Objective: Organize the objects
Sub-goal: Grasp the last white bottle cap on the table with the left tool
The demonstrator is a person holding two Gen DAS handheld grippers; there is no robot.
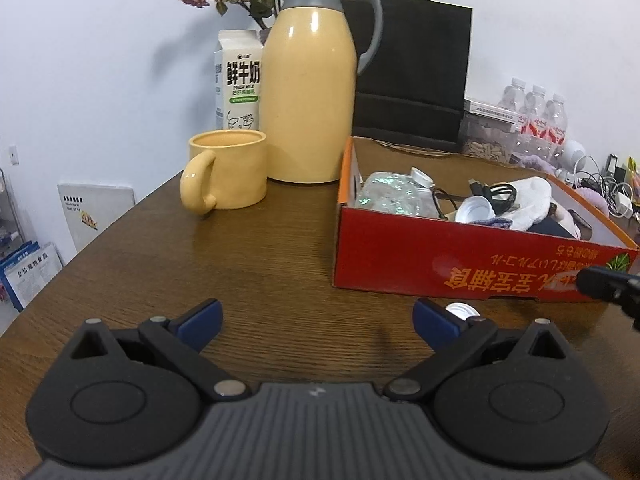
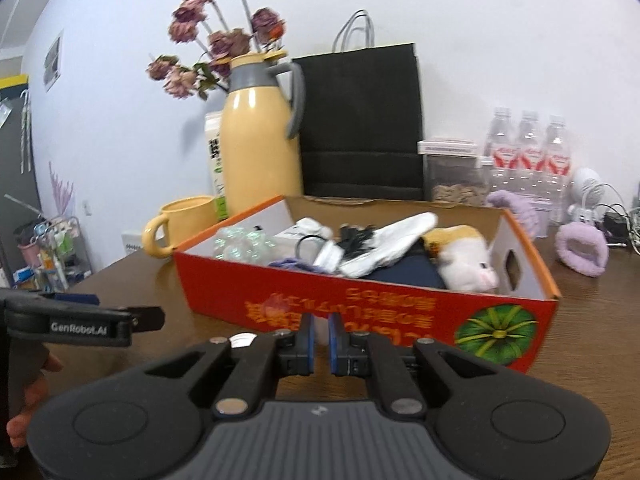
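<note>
Right gripper (image 2: pixel 319 330) pinches sth small & white, prob. a bottle cap (image 1: pixel 462 312), just before red box (image 2: pixel 500 312). Left gripper (image 1: pixel 316 322) wide open, empty. Step: carrying. Next: lift over wall, drop in.

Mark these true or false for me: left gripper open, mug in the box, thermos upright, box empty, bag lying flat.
1. The left gripper is open above the table. True.
2. The yellow mug sits in the red box. False: it stands on the table, left of the box.
3. The yellow thermos stands upright. True.
4. The red box is empty. False: it holds a crushed plastic bottle, a white cloth and more.
5. The black paper bag lies flat. False: it stands upright behind the box.
</note>
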